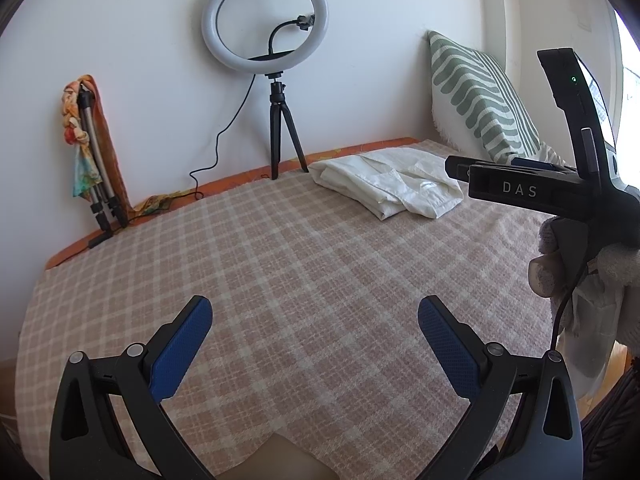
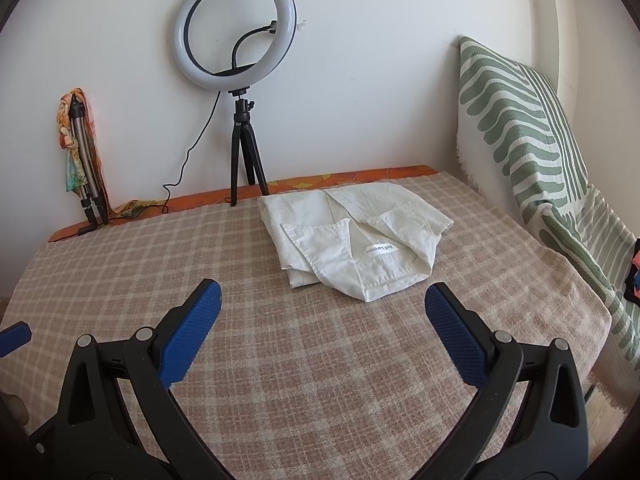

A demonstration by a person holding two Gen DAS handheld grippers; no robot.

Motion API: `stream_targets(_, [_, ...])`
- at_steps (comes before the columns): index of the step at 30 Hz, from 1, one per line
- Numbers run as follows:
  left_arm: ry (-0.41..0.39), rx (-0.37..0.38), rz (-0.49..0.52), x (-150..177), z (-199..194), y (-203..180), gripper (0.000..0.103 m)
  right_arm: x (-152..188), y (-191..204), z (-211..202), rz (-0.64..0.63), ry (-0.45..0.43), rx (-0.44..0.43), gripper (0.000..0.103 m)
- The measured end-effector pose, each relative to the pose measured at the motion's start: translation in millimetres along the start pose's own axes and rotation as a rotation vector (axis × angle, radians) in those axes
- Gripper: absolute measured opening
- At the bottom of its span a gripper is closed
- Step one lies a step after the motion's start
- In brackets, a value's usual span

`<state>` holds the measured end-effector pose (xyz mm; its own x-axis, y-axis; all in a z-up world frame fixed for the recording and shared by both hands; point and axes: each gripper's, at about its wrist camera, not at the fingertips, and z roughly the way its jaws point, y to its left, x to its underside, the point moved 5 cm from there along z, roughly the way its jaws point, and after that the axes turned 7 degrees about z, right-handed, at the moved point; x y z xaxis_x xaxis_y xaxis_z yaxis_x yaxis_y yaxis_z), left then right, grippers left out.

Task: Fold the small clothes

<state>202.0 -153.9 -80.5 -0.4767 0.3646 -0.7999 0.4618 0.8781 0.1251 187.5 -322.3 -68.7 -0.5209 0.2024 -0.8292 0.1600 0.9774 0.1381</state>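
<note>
One folded white garment [image 2: 352, 240] lies on the checked blanket [image 2: 320, 360]; both hand-held grippers [image 1: 316, 320] [image 2: 324, 304] spread, empty.

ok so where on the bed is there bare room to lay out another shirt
The near and left checked blanket is bare, from both open grippers to the folded white shirt. Crowded: the back edge by the ring light tripod and the right side by the green pillow.

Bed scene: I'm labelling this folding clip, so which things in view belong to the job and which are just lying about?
Part of the job:
- white garment, folded on the checked blanket
- left gripper, open and empty
- right gripper, open and empty

Just lying about:
- ring light on its tripod
- green striped cushion
- folded tripod with a colourful scarf
</note>
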Motion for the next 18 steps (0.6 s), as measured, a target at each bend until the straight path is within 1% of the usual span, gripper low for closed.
stream_targets(18, [-0.004,-0.011,-0.036,1.3,-6.0,1.1,0.102,0.7,0.5,2.2,-0.002,0.003,-0.001,0.103])
